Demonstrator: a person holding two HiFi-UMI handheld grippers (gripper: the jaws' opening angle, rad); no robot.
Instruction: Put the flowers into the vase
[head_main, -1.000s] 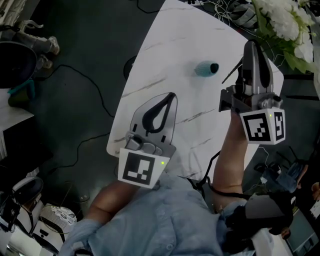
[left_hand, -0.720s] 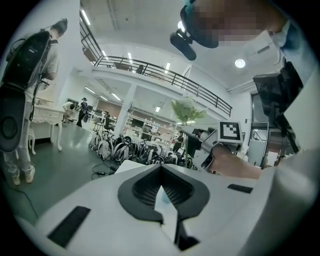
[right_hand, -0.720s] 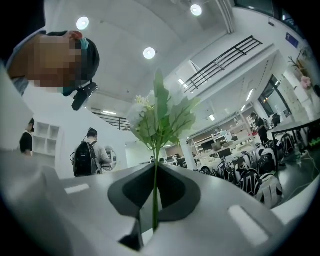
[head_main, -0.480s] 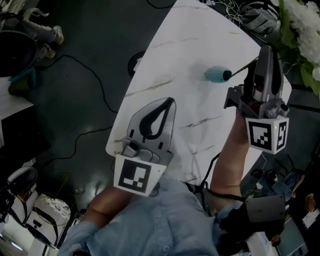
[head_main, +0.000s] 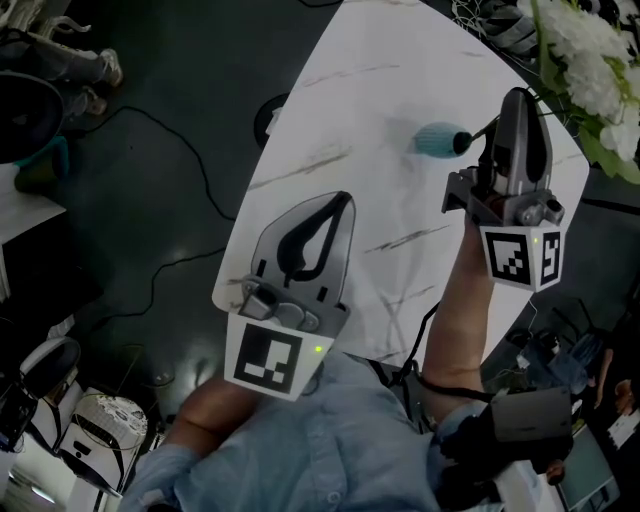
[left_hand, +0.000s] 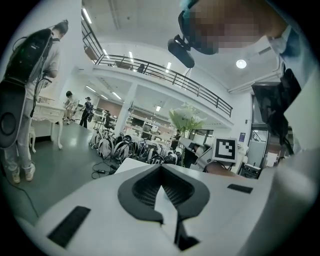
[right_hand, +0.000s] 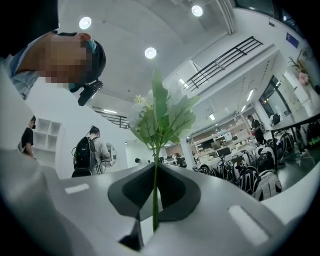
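The right gripper has come lower since the earlier frame, and the stem's lower end, then short of the vase, now reaches its dark mouth. The gripper's jaws are clamped on the thin green stem of the flowers, which runs upright between them, with the leaves and white blooms above. The small teal vase stands on the white, marble-veined bench, just beside the right gripper's tip. The left gripper hangs over the near part of the bench, well apart from the vase, its jaws closed together with nothing between them. Dark floor with cables lies beyond the bench edge.
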